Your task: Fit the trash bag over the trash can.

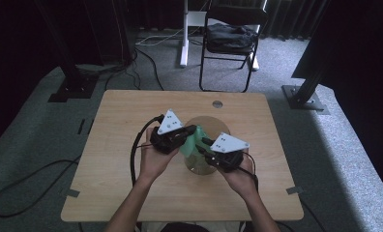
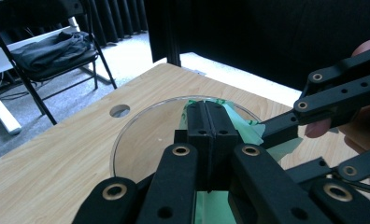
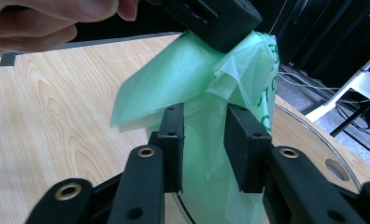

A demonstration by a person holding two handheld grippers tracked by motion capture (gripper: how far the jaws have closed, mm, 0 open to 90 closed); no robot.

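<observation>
One green bag [image 3: 206,88] hangs over one clear glass bowl [image 2: 141,135] at the middle of the table [image 1: 122,111], its long axis running downward into the bowl. The left gripper [image 2: 205,122], jaws together, clamps the bag's top edge from above. The right gripper [image 3: 202,149] has its jaws apart with the bag's loose film between them, the pads not seeming to press, so it looks best placed to catch a layer and pull the bag open.
</observation>
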